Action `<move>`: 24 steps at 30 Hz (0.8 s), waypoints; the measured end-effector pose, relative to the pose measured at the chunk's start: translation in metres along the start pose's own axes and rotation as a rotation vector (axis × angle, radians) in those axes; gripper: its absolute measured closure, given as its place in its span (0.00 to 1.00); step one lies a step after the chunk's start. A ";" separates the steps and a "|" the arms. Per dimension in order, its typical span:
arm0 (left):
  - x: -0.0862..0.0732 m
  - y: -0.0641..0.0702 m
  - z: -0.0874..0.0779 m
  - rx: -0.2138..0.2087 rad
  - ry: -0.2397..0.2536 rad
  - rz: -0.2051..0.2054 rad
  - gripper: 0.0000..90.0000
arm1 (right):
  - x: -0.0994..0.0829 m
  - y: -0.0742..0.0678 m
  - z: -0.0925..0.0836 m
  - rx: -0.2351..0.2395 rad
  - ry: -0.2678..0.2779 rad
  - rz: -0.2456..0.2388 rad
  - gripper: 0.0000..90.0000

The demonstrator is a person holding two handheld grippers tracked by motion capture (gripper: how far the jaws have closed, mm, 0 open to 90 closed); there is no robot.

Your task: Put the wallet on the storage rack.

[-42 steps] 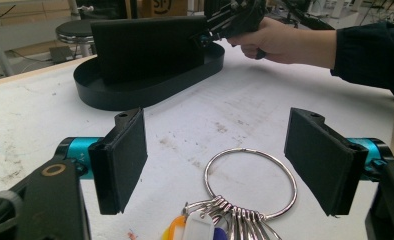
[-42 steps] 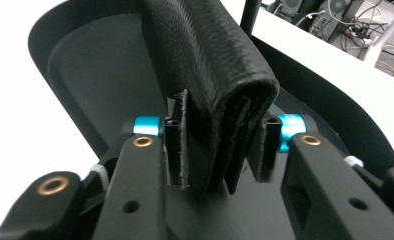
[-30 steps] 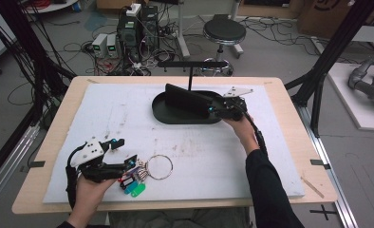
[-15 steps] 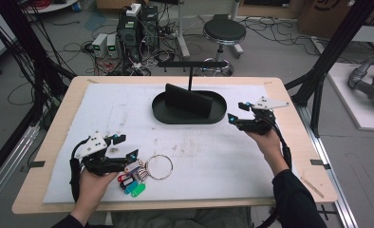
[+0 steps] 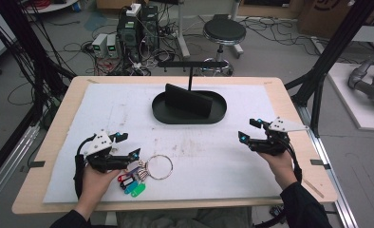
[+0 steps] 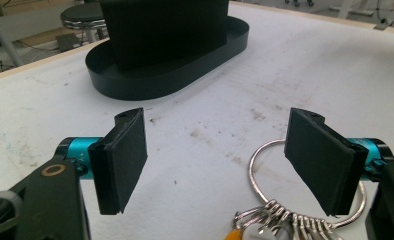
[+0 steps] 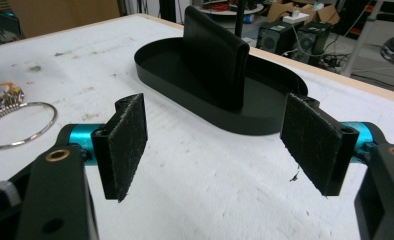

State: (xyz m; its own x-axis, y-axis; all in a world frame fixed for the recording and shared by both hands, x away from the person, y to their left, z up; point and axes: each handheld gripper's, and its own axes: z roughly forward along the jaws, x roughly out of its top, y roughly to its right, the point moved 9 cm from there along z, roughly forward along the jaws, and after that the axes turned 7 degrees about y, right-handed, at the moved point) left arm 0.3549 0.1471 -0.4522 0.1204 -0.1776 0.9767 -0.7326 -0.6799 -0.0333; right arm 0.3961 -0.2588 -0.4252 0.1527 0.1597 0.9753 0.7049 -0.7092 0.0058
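Observation:
A black oval tray (image 5: 189, 118) sits at the middle back of the white mat, with a flat black folded case (image 5: 189, 100) standing upright in it. My right gripper (image 5: 249, 130) hovers to the right of the tray and in front of it. Its jaws have just been opening and stand wide with nothing between them (image 7: 220, 145); they face the tray (image 7: 255, 122) and the case (image 7: 215, 60). My left gripper (image 5: 130, 145) is open at the front left, beside a metal key ring (image 5: 157, 166) with coloured tags (image 5: 133, 183). The ring (image 6: 255, 155) lies by its right jaw (image 6: 220, 160).
A black T-shaped stand (image 5: 191, 64) rises behind the tray. The mat covers a wooden table (image 5: 289, 109) whose edges are close on all sides. Black frame posts (image 5: 318, 85) stand at the table's right, cables and boxes on the floor beyond.
My right gripper has drawn back from the case in the tray, moving right and toward the front, and its jaws have opened. The case stays upright in the tray. The left gripper has barely moved.

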 end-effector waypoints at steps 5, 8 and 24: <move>-0.004 -0.002 -0.003 0.012 -0.002 -0.013 0.28 | -0.002 0.004 -0.006 -0.045 0.030 0.009 0.29; -0.003 -0.003 -0.004 0.020 -0.001 -0.013 0.26 | -0.002 0.007 -0.006 -0.064 0.041 0.019 0.27; 0.005 -0.002 -0.007 0.041 0.023 -0.013 0.26 | -0.008 0.003 -0.017 -0.097 0.050 0.015 0.24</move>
State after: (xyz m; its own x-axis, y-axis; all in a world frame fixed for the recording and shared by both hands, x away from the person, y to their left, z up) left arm 0.3523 0.1530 -0.4458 0.1140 -0.1530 0.9816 -0.7028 -0.7108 -0.0291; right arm 0.3853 -0.2740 -0.4296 0.1262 0.1164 0.9852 0.6323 -0.7746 0.0105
